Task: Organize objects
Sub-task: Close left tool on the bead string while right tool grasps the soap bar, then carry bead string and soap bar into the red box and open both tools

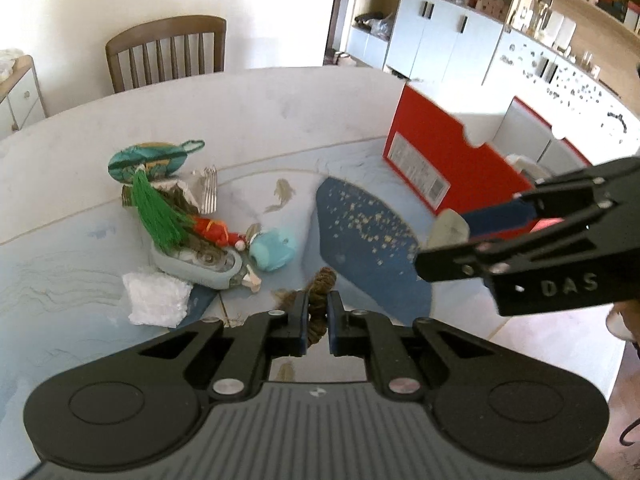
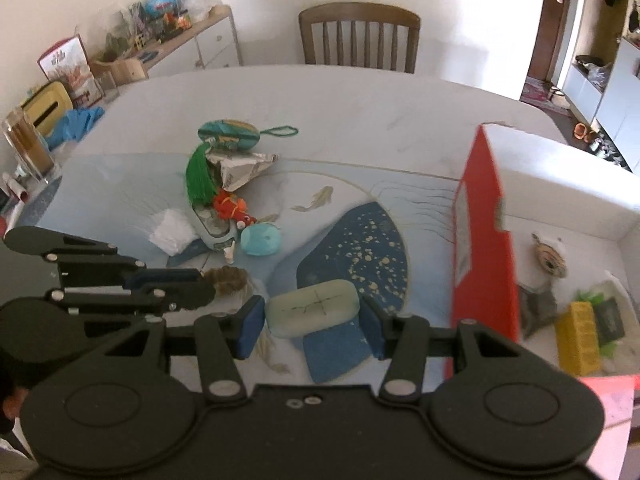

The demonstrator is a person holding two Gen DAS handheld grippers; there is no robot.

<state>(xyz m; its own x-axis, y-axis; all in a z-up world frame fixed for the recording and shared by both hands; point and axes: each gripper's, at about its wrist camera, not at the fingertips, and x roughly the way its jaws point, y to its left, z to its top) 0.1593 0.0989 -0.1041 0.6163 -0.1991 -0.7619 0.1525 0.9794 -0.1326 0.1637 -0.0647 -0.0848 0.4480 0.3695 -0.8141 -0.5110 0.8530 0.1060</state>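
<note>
My left gripper (image 1: pixel 318 312) is shut on a brown braided rope piece (image 1: pixel 320 286), held above the table mat; it also shows in the right wrist view (image 2: pixel 229 279). My right gripper (image 2: pixel 312 312) is shut on a pale green soap-like block (image 2: pixel 312 309), seen from the side in the left wrist view (image 1: pixel 448 230). A red box (image 1: pixel 440 160) with white inside stands to the right; in the right wrist view its red wall (image 2: pixel 484 248) shows, with a yellow block (image 2: pixel 580 338) and other items inside.
A pile lies on the mat: green tassel ornament (image 1: pixel 160 216), red knot toy (image 1: pixel 214 232), turquoise round toy (image 1: pixel 274 249), grey-blue case (image 1: pixel 200 264), white fluffy pad (image 1: pixel 156 298), crumpled foil (image 2: pixel 240 168). A wooden chair (image 2: pixel 360 36) stands beyond the table.
</note>
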